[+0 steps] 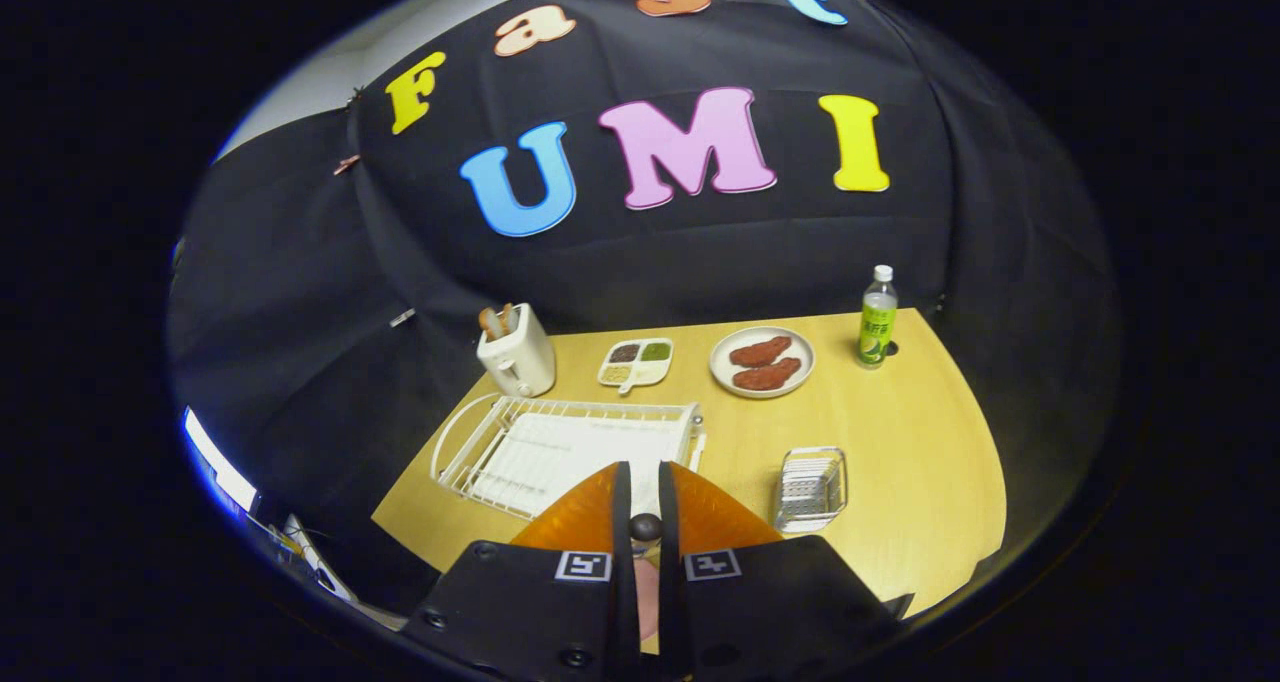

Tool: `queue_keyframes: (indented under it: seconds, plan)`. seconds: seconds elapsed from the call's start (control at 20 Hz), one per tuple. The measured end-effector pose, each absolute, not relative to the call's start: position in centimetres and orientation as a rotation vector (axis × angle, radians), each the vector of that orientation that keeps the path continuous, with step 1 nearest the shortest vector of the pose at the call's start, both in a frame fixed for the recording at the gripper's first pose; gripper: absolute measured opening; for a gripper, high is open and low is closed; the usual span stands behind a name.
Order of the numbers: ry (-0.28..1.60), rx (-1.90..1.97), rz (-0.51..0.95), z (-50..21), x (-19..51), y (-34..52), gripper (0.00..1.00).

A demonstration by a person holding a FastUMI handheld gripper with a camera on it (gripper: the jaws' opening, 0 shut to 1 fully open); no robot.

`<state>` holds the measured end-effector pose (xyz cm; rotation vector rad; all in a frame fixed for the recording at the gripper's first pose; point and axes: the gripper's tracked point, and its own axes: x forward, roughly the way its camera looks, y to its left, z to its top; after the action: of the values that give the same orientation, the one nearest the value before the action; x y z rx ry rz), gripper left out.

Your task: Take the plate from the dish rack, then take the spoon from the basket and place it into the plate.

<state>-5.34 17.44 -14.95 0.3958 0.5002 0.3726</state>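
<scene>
My gripper [645,472] points down over the near part of the wooden table [900,442], its fingers almost together. Between them sits the spoon [645,528]: a dark rounded end with a pinkish part further back in the gap. Both fingers appear to press on it. An orange plate [580,522] lies on the table right under the fingers and spreads out on both sides of them. Just beyond the fingers to the left lies the white wire dish rack [450,442], with no dish in it. The small wire basket [810,487] stands to the right of the fingers and looks empty.
At the back of the table stand a white toaster [515,354], a small divided tray of seasonings [636,362], a white plate [722,362] with two brown meat pieces and a green-labelled bottle [878,330]. Bare wood lies right of the basket.
</scene>
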Motion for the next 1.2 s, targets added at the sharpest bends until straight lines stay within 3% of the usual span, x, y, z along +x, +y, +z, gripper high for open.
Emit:
queue_keyframes:
  seconds: [0.65, 1.2]
  plan:
    - [0.616, 0.351, 0.543, -22.6, -8.2, 29.3, 0.12]
    - [0.627, 0.214, 0.58, -27.2, -9.4, 29.2, 0.14]
